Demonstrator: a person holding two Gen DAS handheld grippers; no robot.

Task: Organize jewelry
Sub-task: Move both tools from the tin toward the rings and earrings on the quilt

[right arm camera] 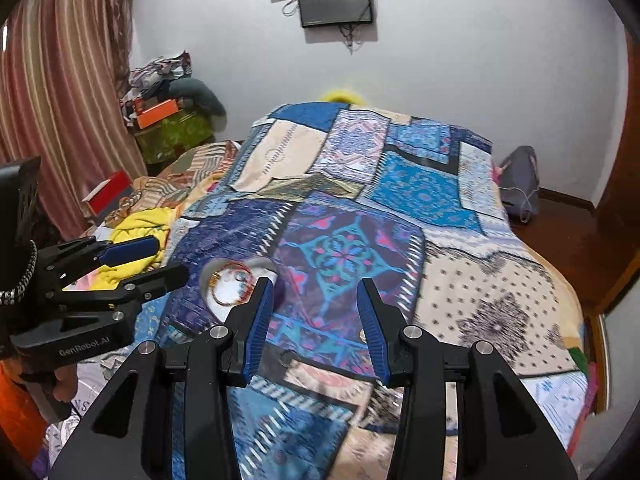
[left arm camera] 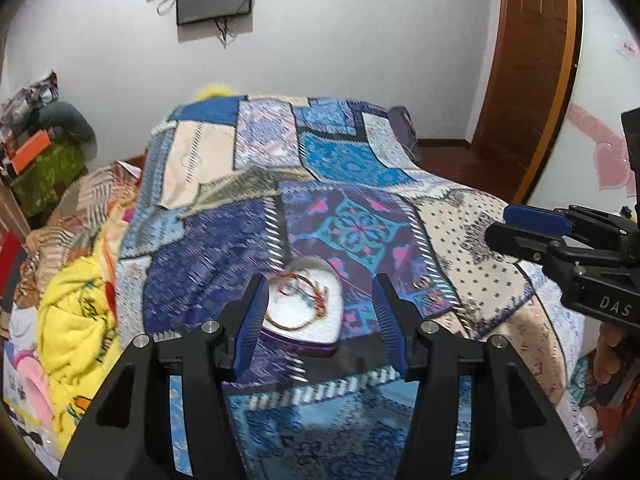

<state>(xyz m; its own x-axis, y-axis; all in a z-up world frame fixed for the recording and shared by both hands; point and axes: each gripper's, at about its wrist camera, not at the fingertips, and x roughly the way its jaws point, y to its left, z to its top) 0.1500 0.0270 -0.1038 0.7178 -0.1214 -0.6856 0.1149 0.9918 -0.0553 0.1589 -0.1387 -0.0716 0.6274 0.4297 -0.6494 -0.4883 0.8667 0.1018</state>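
Observation:
A white heart-shaped box (left arm camera: 316,320) with a purple rim lies on the patchwork bedspread (left arm camera: 360,152). Thin copper and gold bangles (left arm camera: 298,300) lie in it. My left gripper (left arm camera: 322,320) hangs above the box, open, with nothing between its blue pads. In the right wrist view the same box (right arm camera: 218,304) and bangles (right arm camera: 232,284) sit just left of my right gripper (right arm camera: 316,320), which is open and holds nothing. Each gripper also shows from the side in the other's view: the right gripper (left arm camera: 498,226) and the left gripper (right arm camera: 170,260). A small shiny piece (right arm camera: 362,335) lies on the spread.
A yellow cloth (left arm camera: 76,320) and crumpled bedding lie along the bed's left side. Behind them are piled clothes and boxes (right arm camera: 168,120) and a striped curtain (right arm camera: 60,100). A grey bag (right arm camera: 518,180) sits on the floor at the right near the wooden door (left arm camera: 528,60). A screen (right arm camera: 336,0) hangs on the wall.

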